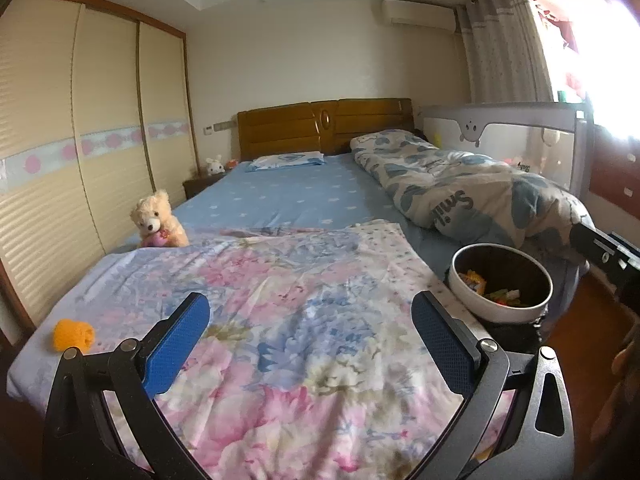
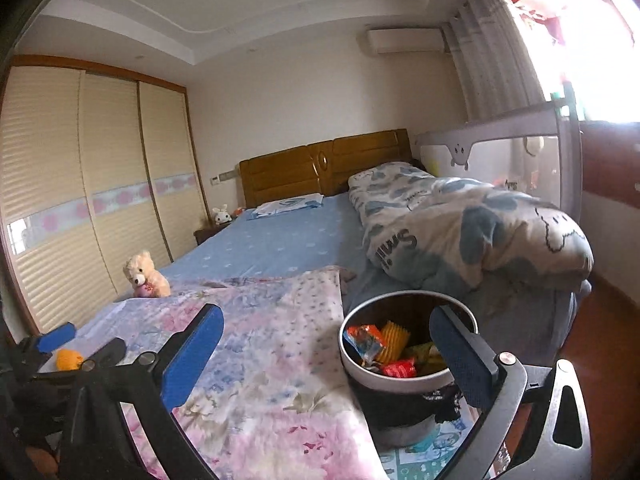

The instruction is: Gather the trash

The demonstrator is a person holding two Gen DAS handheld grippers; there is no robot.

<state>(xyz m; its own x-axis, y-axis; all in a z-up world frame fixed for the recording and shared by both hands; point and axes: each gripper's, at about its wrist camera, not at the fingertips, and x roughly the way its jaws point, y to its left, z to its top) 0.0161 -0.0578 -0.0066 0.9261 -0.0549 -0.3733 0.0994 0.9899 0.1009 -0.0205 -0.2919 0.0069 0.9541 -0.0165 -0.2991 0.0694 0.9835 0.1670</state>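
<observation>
A bedroom in daylight: a double bed with a wooden headboard (image 1: 324, 128), sliding wardrobe doors (image 1: 80, 152) along one wall and a bright window beyond the curtain (image 1: 500, 40). A floral sheet (image 1: 280, 320) covers the foot of the bed, where I hold both tongs low over the fabric.

My left gripper (image 1: 310, 344) stands wide open with nothing between its blue pads. My right gripper (image 2: 328, 354) is likewise spread and empty, its right finger crossing in front of the trash bin (image 2: 348, 364), which stands at the right-hand edge of the floral sheet. The bin already holds several crumpled wrappers (image 2: 384, 348), red, orange and green.

One loose item is left on the sheet: a small orange crumpled piece (image 1: 75, 335) near the left corner at the foot of the bed, well apart from the bin. A teddy bear (image 1: 158, 220) sits farther up the bed's left side; I read it as a toy, not trash.

By my reading, collection is nearly done and I am between picks. The next move calls for swinging the left gripper out to the orange piece, closing on it lightly since it looks soft, then carrying it across the sheet to drop it inside the bin's rim.
</observation>
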